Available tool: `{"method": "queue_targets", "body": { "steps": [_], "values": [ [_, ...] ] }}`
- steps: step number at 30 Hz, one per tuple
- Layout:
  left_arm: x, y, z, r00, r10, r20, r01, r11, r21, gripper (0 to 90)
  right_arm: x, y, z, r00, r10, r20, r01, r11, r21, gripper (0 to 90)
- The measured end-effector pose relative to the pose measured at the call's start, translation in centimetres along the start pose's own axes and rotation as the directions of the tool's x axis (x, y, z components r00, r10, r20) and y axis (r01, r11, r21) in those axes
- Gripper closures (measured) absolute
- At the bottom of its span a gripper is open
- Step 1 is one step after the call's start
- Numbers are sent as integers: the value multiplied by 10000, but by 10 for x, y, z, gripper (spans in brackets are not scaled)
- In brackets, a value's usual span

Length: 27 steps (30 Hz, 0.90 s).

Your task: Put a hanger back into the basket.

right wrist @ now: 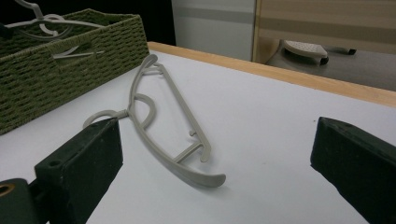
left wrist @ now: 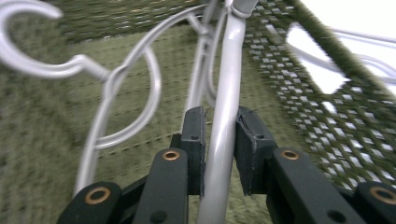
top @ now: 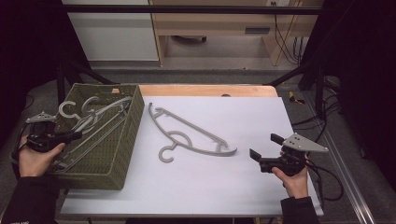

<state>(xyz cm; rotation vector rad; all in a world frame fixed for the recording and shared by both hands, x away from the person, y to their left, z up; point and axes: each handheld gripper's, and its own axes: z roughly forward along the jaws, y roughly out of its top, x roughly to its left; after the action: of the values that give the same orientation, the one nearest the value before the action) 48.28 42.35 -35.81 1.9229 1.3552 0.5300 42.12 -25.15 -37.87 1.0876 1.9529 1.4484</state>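
Note:
A grey plastic hanger (top: 191,135) lies flat on the white table top, its hook toward the near side. Several more grey hangers (top: 100,114) are piled in the green woven basket (top: 133,121) at the left. My left gripper (top: 77,135) reaches into the basket. In the left gripper view its jaws are shut on the straight bar of a hanger (left wrist: 229,79). My right gripper (top: 265,145) hovers over the table's right side, open and holding nothing. Its jaws point at the lying hanger (right wrist: 154,121), a short way from that hanger's near tip.
The basket (right wrist: 56,84) stands at the table's left edge and overhangs it slightly. A wooden strip (top: 205,89) runs along the table's far edge. Black frame bars and cables stand to the right of the table. Bare white surface lies between the hanger and the near edge.

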Motion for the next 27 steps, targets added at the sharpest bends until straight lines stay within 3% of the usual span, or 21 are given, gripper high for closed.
{"method": "queue_targets", "body": {
  "steps": [1, 3, 7, 8, 11, 15, 16, 18, 23, 27],
  "values": [
    [3, 1, 0, 9985, -109, -535, 109, 9999, -10, 734, 0, 0, 0, 10000, 1, -6, -1, 10000, 6, 24],
    [4, 1, 1, 9970, -98, -771, 104, 9999, 75, 732, 0, 0, 0, 10000, -3, -17, 3, 10000, 2, 24],
    [9, 1, 9, 9826, 164, -1849, 28, 9947, 1031, 743, 0, 0, 0, 10000, 0, -17, 0, 10000, -6, 24],
    [10, 0, 12, 9796, 174, -2002, 71, 9926, 1211, 741, 0, 0, 0, 10000, 6, -24, -6, 10000, -9, 24],
    [15, -2, 17, 9808, -99, -1949, 391, 9884, 1465, 742, 0, 0, 0, 10000, -1, -19, 1, 10000, -15, 24],
    [12, 1, 14, 9730, -73, -2306, 327, 9937, 1069, 700, 0, 0, 0, 10000, 4, -17, -4, 10000, -15, 24],
    [11, 2, 12, 9748, -98, -2227, 313, 9951, 934, 686, 0, 0, 0, 10000, 3, -18, -3, 10000, -18, 24],
    [8, 4, 8, 9707, -72, -2404, 238, 9975, 664, 675, 0, 0, 0, 10000, 7, -32, -7, 10000, -22, 24],
    [-7, 9, -4, 9812, 72, -1929, -122, 9996, -250, 621, 0, 0, 0, 10000, -3, -26, 3, 10000, -16, 24],
    [-22, 12, -12, 9892, 164, -1459, -327, 9933, -1104, 535, 1, 0, 0, 10000, 1, -48, -1, 10000, -32, 26]
  ]
}}
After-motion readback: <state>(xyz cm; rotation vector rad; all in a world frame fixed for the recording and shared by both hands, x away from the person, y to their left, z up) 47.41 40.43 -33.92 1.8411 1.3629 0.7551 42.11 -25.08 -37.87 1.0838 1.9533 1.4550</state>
